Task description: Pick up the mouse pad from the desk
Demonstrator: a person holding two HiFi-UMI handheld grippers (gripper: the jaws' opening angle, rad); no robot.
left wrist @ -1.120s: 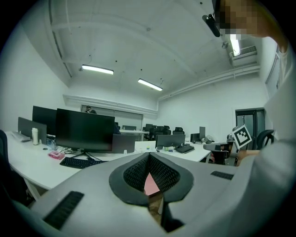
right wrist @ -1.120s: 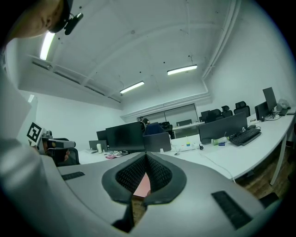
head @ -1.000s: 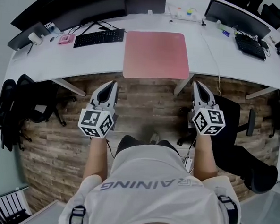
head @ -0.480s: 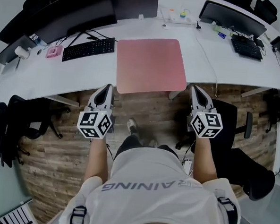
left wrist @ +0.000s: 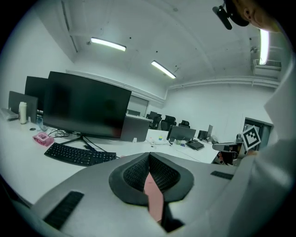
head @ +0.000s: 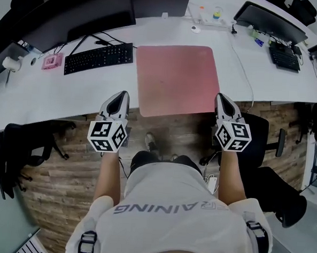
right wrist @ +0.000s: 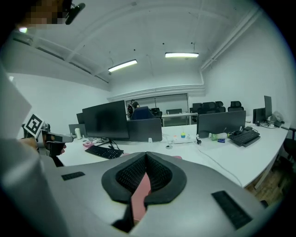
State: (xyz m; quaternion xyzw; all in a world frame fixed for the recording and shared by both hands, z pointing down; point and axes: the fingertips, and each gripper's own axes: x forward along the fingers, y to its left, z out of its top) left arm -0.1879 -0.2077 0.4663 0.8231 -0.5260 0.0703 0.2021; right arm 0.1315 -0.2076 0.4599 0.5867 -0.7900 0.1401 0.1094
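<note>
The pink mouse pad lies flat on the white desk, its near edge at the desk's front edge. My left gripper is shut and empty, its tip over the desk's front edge just left of the pad's near left corner. My right gripper is also shut and empty, beside the pad's near right corner. In the left gripper view the closed jaws show a sliver of pink mouse pad beyond them. The right gripper view shows the same: closed jaws and the pad behind.
A black keyboard and a large monitor stand left of the pad, with a small pink object further left. A white cable runs right of the pad. A black chair stands beside my right arm.
Both grippers have moved forward from over the wooden floor to the desk's front edge, flanking the pad's near corners. Both stay shut.
</note>
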